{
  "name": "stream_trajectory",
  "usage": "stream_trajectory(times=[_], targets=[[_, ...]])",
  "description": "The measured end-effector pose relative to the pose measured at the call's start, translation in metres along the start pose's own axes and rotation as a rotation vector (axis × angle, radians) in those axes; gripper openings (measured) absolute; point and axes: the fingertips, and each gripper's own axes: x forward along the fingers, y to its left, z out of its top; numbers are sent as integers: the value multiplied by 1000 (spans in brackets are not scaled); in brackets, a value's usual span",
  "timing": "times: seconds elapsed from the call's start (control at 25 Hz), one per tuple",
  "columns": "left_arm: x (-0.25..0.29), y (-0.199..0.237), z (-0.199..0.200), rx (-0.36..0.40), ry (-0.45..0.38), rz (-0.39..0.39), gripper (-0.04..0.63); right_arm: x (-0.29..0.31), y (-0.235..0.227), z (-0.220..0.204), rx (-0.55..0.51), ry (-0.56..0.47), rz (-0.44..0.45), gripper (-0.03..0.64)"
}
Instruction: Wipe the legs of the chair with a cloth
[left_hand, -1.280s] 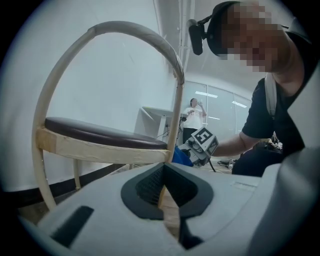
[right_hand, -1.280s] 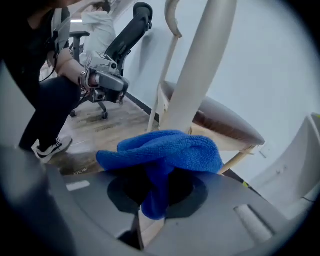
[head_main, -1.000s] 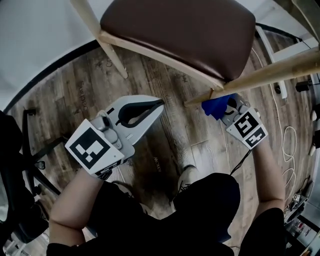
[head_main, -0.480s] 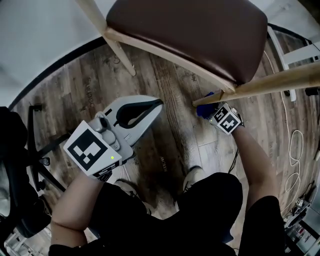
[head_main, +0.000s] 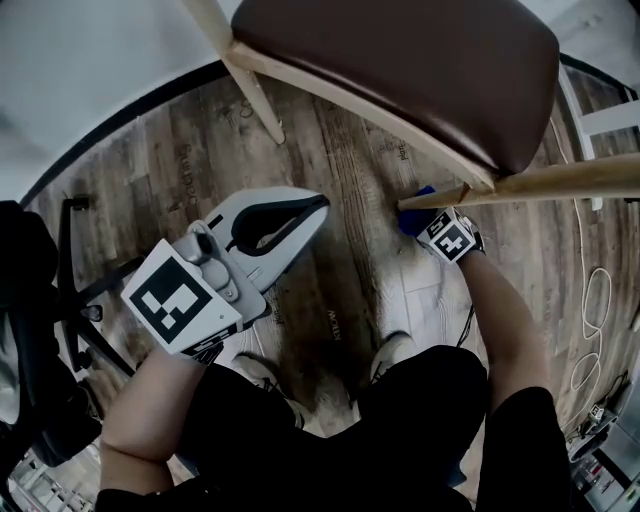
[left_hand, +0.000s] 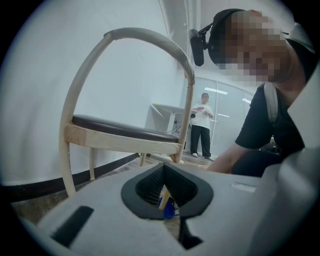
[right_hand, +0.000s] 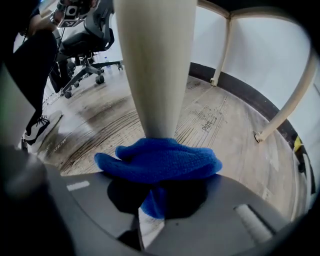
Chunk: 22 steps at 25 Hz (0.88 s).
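The chair (head_main: 400, 70) has a dark brown seat and pale wooden legs. In the head view its front leg (head_main: 540, 180) slants down to a foot on the floor. My right gripper (head_main: 425, 218) is shut on a blue cloth (head_main: 414, 212) right at that foot. The right gripper view shows the cloth (right_hand: 160, 159) bunched against the leg (right_hand: 155, 65) just above the floor, held in my right gripper (right_hand: 150, 200). My left gripper (head_main: 318, 208) hovers shut and empty to the left, away from the chair. In the left gripper view, the left gripper (left_hand: 171, 220) faces the chair (left_hand: 125, 135).
A black office chair (head_main: 45, 330) stands at the left on the wooden floor. A white cable (head_main: 592, 310) loops at the right. My shoes (head_main: 385, 352) are below the grippers. A person (left_hand: 201, 125) stands far behind the chair.
My right gripper has slid the cloth down the leg to its foot. The left gripper has barely moved.
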Motion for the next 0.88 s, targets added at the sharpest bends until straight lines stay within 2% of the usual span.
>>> stream_trajectory(times=[0.24,0.44,0.88], targets=[[-2,2,1,2,-6,3,-2,-4,1,2,40,-9,-25,64],[-9,2,2,4,-16,9,-2,-20,2,8,66,-57,-50,64],[-13,-8,22,22,-82,-23,-2,-127,4,58,28,-214,-136,64]])
